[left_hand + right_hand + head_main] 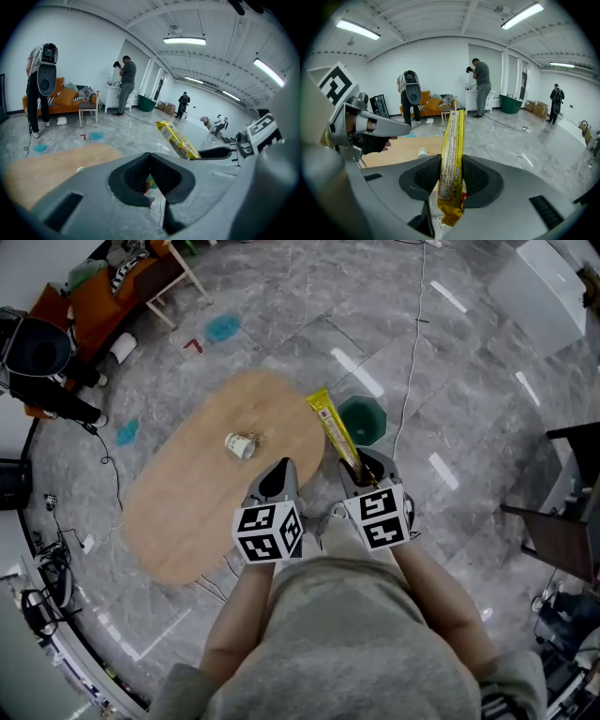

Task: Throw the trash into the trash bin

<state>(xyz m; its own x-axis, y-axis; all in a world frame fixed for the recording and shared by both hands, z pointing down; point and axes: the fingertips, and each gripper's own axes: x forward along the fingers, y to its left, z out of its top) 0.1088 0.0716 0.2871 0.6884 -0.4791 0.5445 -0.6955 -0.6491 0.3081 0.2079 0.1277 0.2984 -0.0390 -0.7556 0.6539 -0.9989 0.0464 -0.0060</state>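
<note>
My right gripper [363, 468] is shut on a long yellow snack packet [334, 430], which sticks up and forward from the jaws. In the right gripper view the packet [452, 150] stands upright between the pads. A green trash bin [363, 420] stands on the floor just past the packet, beside the oval wooden table [187, 512]. A small white paper cup [241, 444] lies on its side on the table. My left gripper [280, 468] hovers over the table's near right edge, its jaws shut with nothing in them [150, 157].
A cable [412, 362] runs across the grey floor behind the bin. An orange sofa [103, 296] and a stool stand at the far left, a dark chair [562, 521] at the right. Several people stand far back in the room [482, 86].
</note>
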